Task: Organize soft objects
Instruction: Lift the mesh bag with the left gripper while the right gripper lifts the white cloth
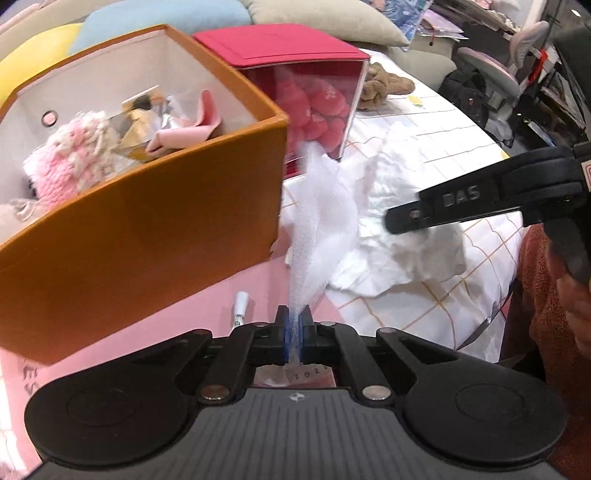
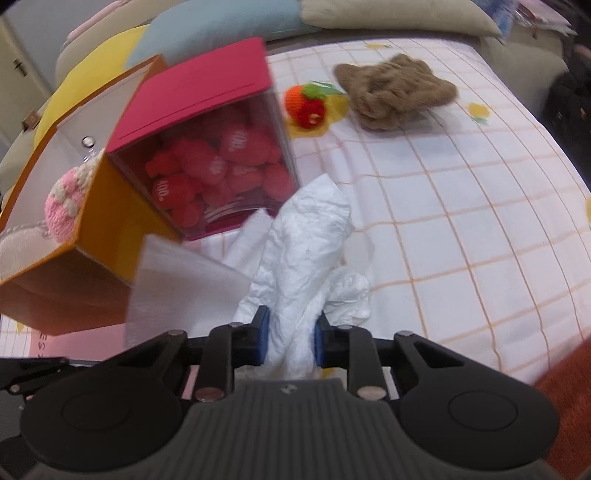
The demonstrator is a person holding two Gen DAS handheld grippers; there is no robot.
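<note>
- Your left hand-held gripper (image 1: 294, 319) is clamped nearly closed on a thin white foam sheet (image 1: 321, 218), which rises from between the blue pads (image 1: 282, 325) beside the orange box (image 1: 140, 221).
- Your right hand-held gripper (image 2: 290, 332) is closed to a narrow gap around a crumpled white cloth (image 2: 310, 251), whose folds run forward from the fingers onto the checked bed cover (image 2: 461, 221).
- In the left wrist view the right hand-held gripper (image 1: 399, 218) reaches in from the right, over the white cloth (image 1: 399, 243).
- The orange box is open-topped and holds a pink-and-cream knitted item (image 1: 70, 158) and a pink folded piece (image 1: 192, 129).
- The red box (image 2: 207, 147) stands touching the orange box; its clear front shows red plush pieces (image 2: 221, 170).
- A brown knitted bundle (image 2: 395, 92) lies on the bed cover, well apart from both grippers.
- A small orange-and-red knitted toy (image 2: 306, 103) lies just beside the brown bundle.
- Pillows (image 2: 229, 22) line the far edge of the bed.
</note>
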